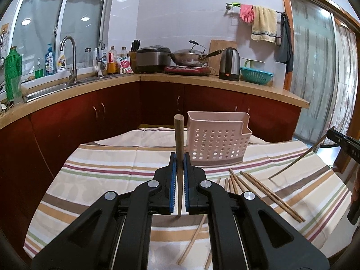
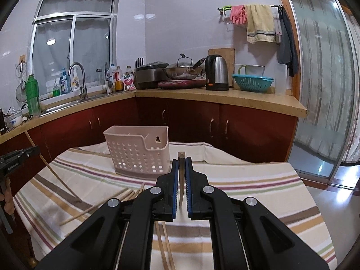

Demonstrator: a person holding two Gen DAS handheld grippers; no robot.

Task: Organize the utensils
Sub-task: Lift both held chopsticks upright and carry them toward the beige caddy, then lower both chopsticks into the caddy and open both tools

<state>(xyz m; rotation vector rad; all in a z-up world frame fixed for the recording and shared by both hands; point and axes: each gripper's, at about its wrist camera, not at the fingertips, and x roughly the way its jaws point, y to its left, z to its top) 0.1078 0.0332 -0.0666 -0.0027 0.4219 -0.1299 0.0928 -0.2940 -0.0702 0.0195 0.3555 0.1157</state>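
Wooden chopsticks (image 1: 271,196) lie scattered on a striped tablecloth (image 1: 108,168) in front of a pink perforated holder (image 1: 217,141), while the left gripper (image 1: 179,157) pinches one chopstick (image 1: 178,135) and the right gripper (image 2: 181,160) pinches another chopstick (image 2: 181,157), both raised above the table.

Right gripper (image 1: 346,148) side: "BAS" (rest cut off); other labels unreadable.

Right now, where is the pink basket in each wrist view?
Left wrist: basket just right of centre, behind the left gripper and its chopstick.
Right wrist: basket left of centre, beyond the right gripper.
Shared landmark: kettle on the counter behind.
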